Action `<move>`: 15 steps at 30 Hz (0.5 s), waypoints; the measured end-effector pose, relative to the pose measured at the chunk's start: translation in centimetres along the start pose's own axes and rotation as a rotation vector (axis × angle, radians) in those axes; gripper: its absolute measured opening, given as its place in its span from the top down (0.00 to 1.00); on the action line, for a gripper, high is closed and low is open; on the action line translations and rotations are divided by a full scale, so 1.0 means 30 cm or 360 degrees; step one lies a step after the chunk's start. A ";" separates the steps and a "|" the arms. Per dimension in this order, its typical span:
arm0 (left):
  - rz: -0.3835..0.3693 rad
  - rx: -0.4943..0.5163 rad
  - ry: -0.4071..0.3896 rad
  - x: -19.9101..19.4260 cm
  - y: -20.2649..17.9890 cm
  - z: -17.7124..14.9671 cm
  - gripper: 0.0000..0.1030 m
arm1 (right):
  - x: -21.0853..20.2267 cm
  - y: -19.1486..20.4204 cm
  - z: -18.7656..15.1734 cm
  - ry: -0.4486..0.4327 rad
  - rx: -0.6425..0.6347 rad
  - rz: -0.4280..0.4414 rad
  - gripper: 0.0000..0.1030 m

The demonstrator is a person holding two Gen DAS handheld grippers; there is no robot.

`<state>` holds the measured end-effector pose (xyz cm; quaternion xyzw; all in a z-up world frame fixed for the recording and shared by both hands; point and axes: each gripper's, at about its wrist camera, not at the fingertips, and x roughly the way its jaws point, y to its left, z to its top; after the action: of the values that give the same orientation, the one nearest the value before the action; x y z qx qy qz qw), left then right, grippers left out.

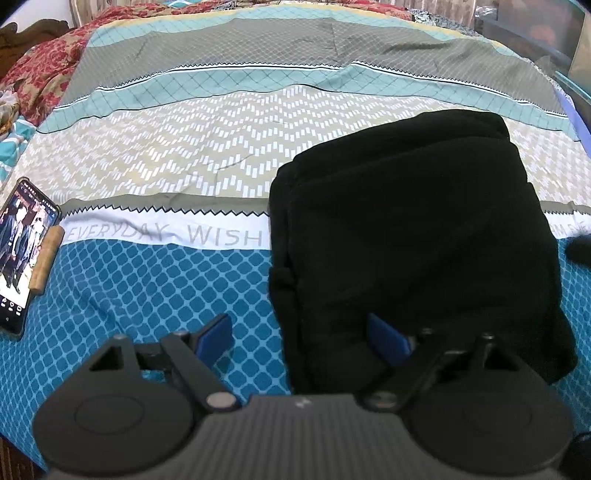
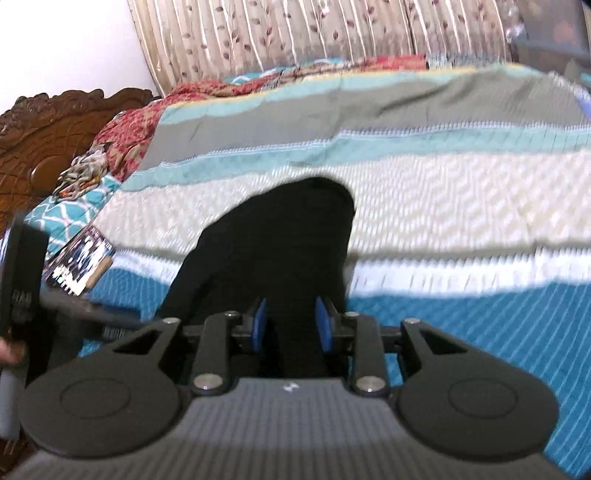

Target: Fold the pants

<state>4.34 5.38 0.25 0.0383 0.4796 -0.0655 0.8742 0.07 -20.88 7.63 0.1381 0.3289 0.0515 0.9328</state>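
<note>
The black pants point(image 1: 413, 236) lie folded into a thick rectangle on the patterned bedspread point(image 1: 177, 158). My left gripper point(image 1: 301, 336) is open wide at their near-left corner. One of its blue pads point(image 1: 216, 334) hangs over the bedspread and the other over the cloth, neither pressing. In the blurred right wrist view, the pants point(image 2: 280, 236) stretch away from my right gripper point(image 2: 291, 325). It stands narrow, and black cloth fills the gap between its blue pads point(image 2: 260, 325). The left gripper's body point(image 2: 22, 277) shows at the far left there.
A lit phone point(image 1: 22, 251) leans on a small wooden stand point(image 1: 46, 258) at the bed's left edge. Red floral bedding point(image 1: 48, 70) is heaped at the back left. A carved wooden headboard point(image 2: 55, 136) and a curtain point(image 2: 295, 33) stand behind the bed.
</note>
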 end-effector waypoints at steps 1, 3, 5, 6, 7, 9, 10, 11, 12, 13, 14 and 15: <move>0.0001 0.0001 0.0002 0.000 -0.001 0.001 0.18 | 0.017 0.000 0.021 -0.0004 -0.0003 0.0005 0.68; -0.0001 0.0003 0.0006 0.003 0.003 0.003 0.18 | 0.062 0.009 0.061 -0.0004 -0.0024 0.0006 0.68; -0.0001 0.0006 0.0010 0.005 0.005 0.005 0.18 | 0.117 0.025 0.083 0.0015 -0.0045 -0.0008 0.68; 0.0000 0.0008 0.0011 0.005 0.005 0.006 0.18 | 0.150 0.027 0.093 0.0039 -0.0043 -0.0007 0.68; 0.0001 0.0011 0.0012 0.005 0.006 0.006 0.18 | 0.174 0.035 0.092 0.0059 -0.0028 -0.0014 0.68; -0.0001 0.0014 0.0011 0.007 0.010 0.007 0.18 | 0.228 0.032 0.100 0.0113 -0.0004 -0.0036 0.68; -0.0001 0.0013 0.0010 0.008 0.010 0.008 0.17 | 0.247 0.035 0.103 0.0137 0.0007 -0.0049 0.68; -0.0002 0.0013 0.0010 0.009 0.011 0.008 0.17 | 0.268 0.032 0.107 0.0166 0.0018 -0.0060 0.68; -0.0003 0.0014 0.0010 0.010 0.012 0.011 0.17 | 0.287 0.028 0.111 0.0192 0.0027 -0.0069 0.68; -0.0004 0.0015 0.0009 0.013 0.012 0.012 0.17 | 0.297 0.027 0.113 0.0211 0.0039 -0.0076 0.68; -0.0007 0.0020 0.0007 0.014 0.013 0.014 0.16 | 0.309 0.019 0.116 0.0230 0.0052 -0.0079 0.68; -0.0006 0.0023 0.0006 0.018 0.012 0.016 0.16 | 0.319 0.013 0.118 0.0249 0.0058 -0.0084 0.68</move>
<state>5.08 5.64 0.06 0.0440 0.4807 -0.0706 0.8729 9.75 -19.53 4.66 0.1418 0.4053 0.0315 0.9026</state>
